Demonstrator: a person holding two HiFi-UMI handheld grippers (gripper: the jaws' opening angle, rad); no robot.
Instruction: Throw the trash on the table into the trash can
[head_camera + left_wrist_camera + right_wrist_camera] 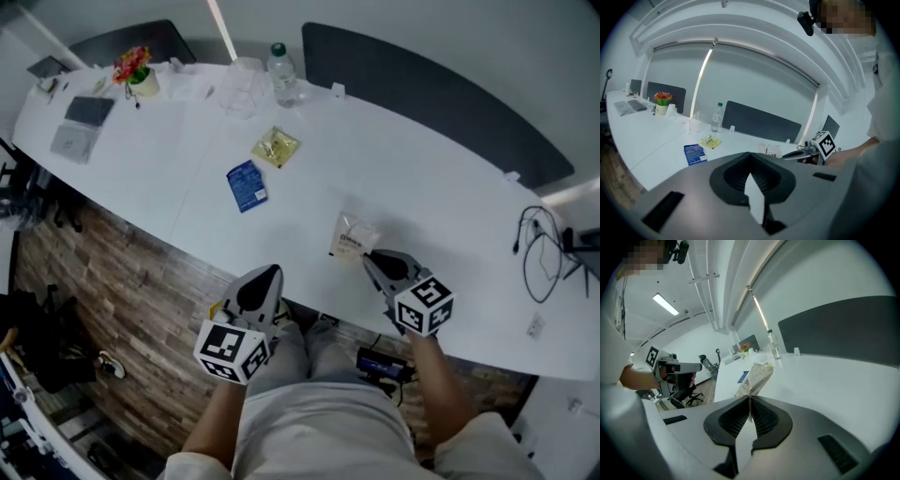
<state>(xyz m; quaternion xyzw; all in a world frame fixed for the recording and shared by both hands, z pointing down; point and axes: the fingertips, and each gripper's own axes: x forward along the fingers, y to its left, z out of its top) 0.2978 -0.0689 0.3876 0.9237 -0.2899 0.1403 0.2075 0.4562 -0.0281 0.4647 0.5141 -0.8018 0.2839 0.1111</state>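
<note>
My right gripper (368, 256) (750, 401) is shut on the near edge of a clear packet with a white label (352, 234) (757, 375), held just above the white table (441, 187) near its front edge. My left gripper (271, 273) (751, 160) hovers at the table's front edge, to the left of the right one. Its jaws are shut on a thin white scrap (755, 199). A blue packet (247, 185) (694, 153) and a yellow packet (275, 146) (711, 141) lie flat further back on the table. No trash can is in view.
A water bottle (281, 75), a clear plastic box (244, 86), a flower pot (136, 73) and a grey notebook (89, 110) stand along the far left of the table. Black cables (544, 253) lie at the right end. Wood floor (141, 291) shows below the table edge.
</note>
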